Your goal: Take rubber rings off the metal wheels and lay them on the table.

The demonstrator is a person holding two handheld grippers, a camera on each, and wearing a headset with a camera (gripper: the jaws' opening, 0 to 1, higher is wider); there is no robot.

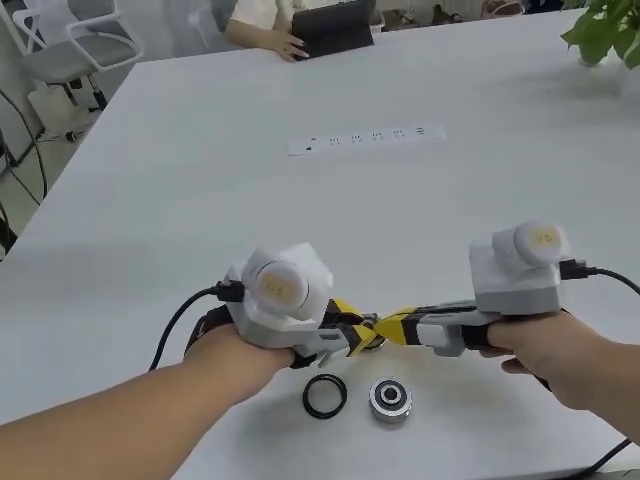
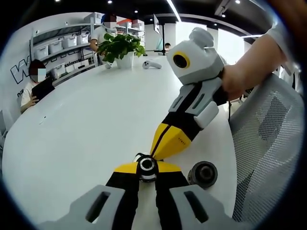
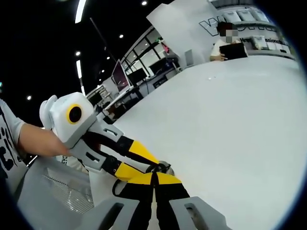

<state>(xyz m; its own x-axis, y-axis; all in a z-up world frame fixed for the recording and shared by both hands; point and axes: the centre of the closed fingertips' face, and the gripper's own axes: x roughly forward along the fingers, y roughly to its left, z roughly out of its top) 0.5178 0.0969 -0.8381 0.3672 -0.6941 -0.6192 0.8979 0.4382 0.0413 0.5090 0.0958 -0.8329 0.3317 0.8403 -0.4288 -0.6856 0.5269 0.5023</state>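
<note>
Clamping a small metal wheel with a black rubber ring around it (image 2: 146, 166), the left tongs (image 2: 147, 168) are clenched on it, one yellow-tipped jaw on either side. That held wheel sits just above the broad white desk (image 1: 300, 200), near the person's edge of it.

The right tongs (image 3: 154, 176) come at the held wheel from the opposite side. Their yellow tips are pressed together and touch its rim. Whether they actually pinch the rubber cannot be told. In the head view the two sets of tips meet at the wheel, each tool carried in a bare hand: the left hand (image 1: 235, 355) on one side of the wheel, the right hand (image 1: 545, 345) on the other.

Just below the held wheel in the head view, on the person's side of it, a loose black rubber ring (image 1: 325, 395) lies flat on the desk. A second wheel with a shiny metal hub (image 1: 390, 398) stands just beside that ring, close but apart.

Well beyond the held wheel, a white strip of power sockets (image 1: 367, 139) lies mid-desk. Farther off still, a person sits at the far end behind a dark screen (image 1: 335, 28), and a green potted plant (image 2: 120, 47) stands at the desk's far corner.
</note>
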